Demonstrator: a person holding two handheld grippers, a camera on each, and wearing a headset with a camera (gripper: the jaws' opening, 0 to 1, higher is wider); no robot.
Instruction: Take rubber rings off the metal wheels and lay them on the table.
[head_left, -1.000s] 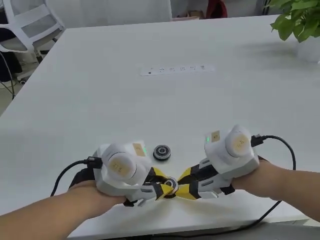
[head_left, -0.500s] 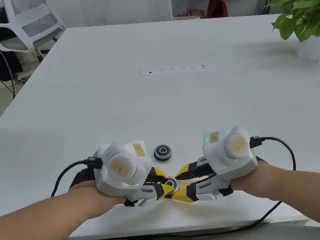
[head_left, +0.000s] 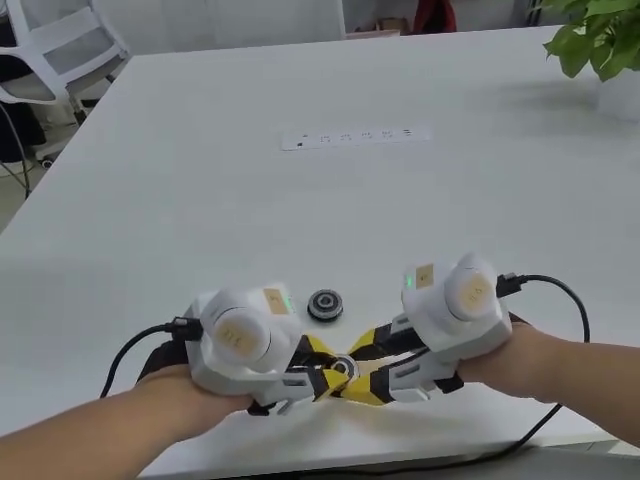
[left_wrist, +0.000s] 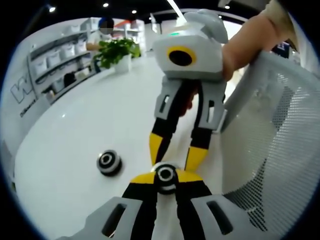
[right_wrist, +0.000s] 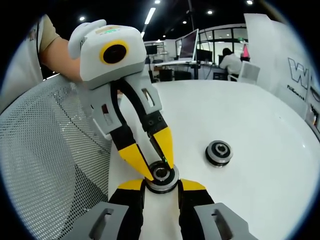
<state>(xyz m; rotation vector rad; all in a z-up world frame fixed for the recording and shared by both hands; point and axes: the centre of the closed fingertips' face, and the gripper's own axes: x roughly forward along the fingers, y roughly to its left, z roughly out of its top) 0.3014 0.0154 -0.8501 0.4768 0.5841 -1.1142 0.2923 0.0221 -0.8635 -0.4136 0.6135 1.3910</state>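
Note:
A small metal wheel with a black rubber ring (head_left: 340, 370) hangs just above the table's front edge, between both grippers. My left gripper (head_left: 327, 379) comes from the left and is shut on it; in the left gripper view its yellow tips (left_wrist: 166, 179) press the wheel (left_wrist: 165, 176) on both sides. My right gripper (head_left: 353, 369) meets it from the right, its tips (right_wrist: 161, 186) also pressed against the wheel (right_wrist: 161, 176). A second ringed wheel (head_left: 324, 305) lies flat on the table just behind, also seen as a wheel (left_wrist: 108, 162) and a wheel (right_wrist: 219, 152).
The white table (head_left: 200, 200) stretches far ahead, and its front edge runs just under the grippers. A white power strip (head_left: 355, 138) lies mid-table. A potted plant (head_left: 592, 45) stands far right and an office chair (head_left: 60, 50) far left. A mesh chair back (left_wrist: 270, 130) stands close behind.
The right gripper has shifted slightly left and its jaws look a little wider around the wheel. The left gripper and the wheel on the table have stayed put.

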